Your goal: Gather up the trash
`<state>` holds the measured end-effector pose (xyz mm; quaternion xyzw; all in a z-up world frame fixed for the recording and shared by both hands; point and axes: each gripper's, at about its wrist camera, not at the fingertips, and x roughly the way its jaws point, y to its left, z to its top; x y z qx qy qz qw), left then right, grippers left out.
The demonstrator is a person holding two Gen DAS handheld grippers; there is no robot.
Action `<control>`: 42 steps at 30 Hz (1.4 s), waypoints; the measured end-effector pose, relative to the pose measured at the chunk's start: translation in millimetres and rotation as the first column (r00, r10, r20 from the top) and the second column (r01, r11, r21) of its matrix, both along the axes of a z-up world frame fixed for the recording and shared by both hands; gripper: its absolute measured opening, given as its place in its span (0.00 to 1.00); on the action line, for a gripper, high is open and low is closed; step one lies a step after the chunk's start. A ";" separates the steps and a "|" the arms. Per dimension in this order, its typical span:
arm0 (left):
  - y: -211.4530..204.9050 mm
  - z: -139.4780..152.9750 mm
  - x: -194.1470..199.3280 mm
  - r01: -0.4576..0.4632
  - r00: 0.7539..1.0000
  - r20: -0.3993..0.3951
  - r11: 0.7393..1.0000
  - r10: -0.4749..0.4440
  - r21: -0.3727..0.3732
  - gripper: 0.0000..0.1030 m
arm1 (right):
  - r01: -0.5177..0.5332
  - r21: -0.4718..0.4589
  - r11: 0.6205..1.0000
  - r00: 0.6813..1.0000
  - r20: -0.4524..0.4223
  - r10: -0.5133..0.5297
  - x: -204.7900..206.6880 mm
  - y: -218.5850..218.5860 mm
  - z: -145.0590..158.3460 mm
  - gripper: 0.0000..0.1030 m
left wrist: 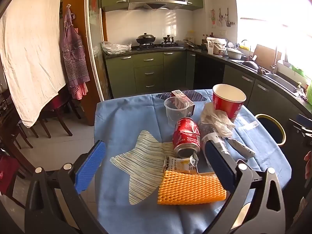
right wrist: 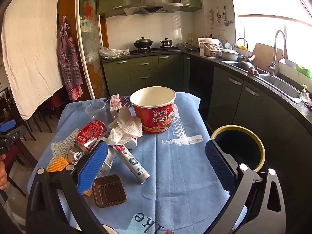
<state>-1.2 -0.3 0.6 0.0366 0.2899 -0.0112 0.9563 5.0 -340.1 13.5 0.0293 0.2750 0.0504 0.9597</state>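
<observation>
Covering the table (right wrist: 185, 175) is a blue cloth printed with pale striped star shapes, and the trash lies scattered on it. Both grippers hang over the near edge with jaws spread wide and nothing between the blue pads: the left gripper (left wrist: 154, 162) above the orange foam net (left wrist: 192, 188), the right gripper (right wrist: 156, 164) above bare cloth.

Items on the table:
- Dented red Coca-Cola can (left wrist: 186, 136) on its side, open end toward the near edge, left of centre.
- Crumpled snack wrapper (left wrist: 180, 164) with yellow print, touching the can's mouth and the far edge of the foam net; its writing is too creased to read.
- Red instant noodle bowl (right wrist: 153, 110) standing upright, empty, white inside, at the far middle. Its label carries large Chinese characters reading "红烧牛肉".
- Crumpled white paper towel (right wrist: 125, 129) resting against the bowl's left side.
- Clear plastic cup (right wrist: 96, 110) upright at the far left, with a small red and white carton (right wrist: 115, 105) bearing a barcode just beside it.
- White tube-shaped packet (right wrist: 132, 162) with Chinese print, lying slanted near the centre; text not legible.
- Brown plastic tray (right wrist: 109, 191), square, flat at the near left.

A dark bin with a yellow rim (right wrist: 238, 146) stands on the floor just beyond the table's right edge, mouth open upward. Part of a hand (right wrist: 3, 172) shows at the left margin of the right wrist view.
</observation>
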 end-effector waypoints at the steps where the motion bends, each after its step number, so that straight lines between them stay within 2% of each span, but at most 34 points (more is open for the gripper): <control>1: -0.6 -0.5 1.5 -0.004 1.000 -0.016 1.000 0.004 0.005 0.94 | 0.001 -0.003 1.000 1.000 0.002 -0.001 -0.1 0.2 0.1 0.96; 42: -0.7 7.6 -4.7 0.003 1.000 0.000 1.000 -0.003 -0.016 0.94 | -0.001 -0.009 1.000 1.000 0.010 0.001 -5.8 1.6 0.8 0.96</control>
